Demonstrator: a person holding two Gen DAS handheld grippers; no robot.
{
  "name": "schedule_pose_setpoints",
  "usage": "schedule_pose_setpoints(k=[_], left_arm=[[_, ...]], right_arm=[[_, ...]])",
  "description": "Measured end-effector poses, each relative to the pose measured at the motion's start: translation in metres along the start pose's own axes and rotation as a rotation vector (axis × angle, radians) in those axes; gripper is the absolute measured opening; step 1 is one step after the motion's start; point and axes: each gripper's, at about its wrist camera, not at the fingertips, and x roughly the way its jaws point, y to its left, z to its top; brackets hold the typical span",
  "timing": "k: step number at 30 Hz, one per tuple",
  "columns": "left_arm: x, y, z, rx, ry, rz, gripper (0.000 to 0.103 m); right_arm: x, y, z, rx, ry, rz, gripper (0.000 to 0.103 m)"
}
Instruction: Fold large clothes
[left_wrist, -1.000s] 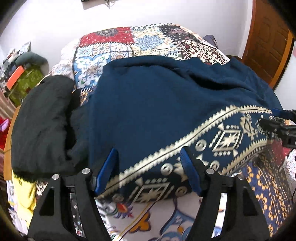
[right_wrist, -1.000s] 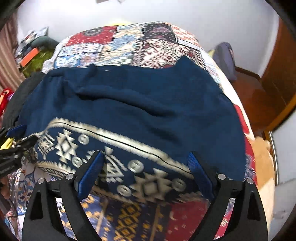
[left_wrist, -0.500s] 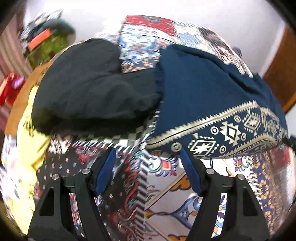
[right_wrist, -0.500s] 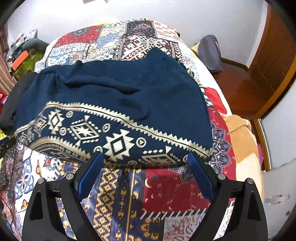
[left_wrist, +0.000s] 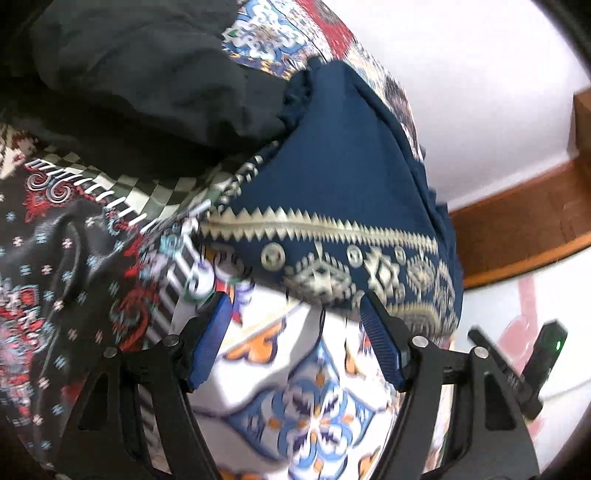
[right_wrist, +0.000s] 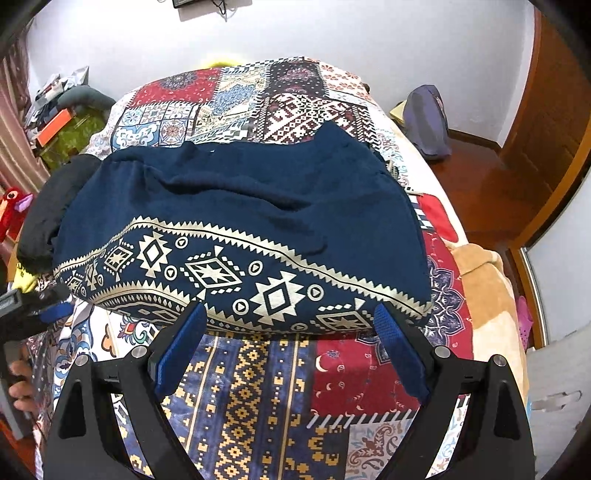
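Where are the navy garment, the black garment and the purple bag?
navy garment (right_wrist: 258, 206): right wrist view, on its plain upper cloth.
black garment (left_wrist: 140, 70): left wrist view, on its crumpled middle.
purple bag (right_wrist: 426, 122): right wrist view, on its front face, on the floor beside the bed.

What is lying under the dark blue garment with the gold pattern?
The navy garment lies on the patchwork bedspread, whose covered part is hidden. At its left edge a black garment shows; whether it reaches underneath cannot be told.
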Motion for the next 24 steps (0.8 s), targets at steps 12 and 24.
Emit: schedule_pose_setpoints(k=[12, 24], left_arm=[[0.049, -0.012, 0.045, -0.065, -0.056, -0.131, 0.059], [0.026, -0.078, 0.054, 0.148, -0.116, 0.028, 0.010]], right_arm=[[0.028, 0.012, 0.006, -0.017, 0.030, -0.009, 0.090], [0.009, 0.021, 0.014, -0.036, 0.013, -0.009, 0.090]])
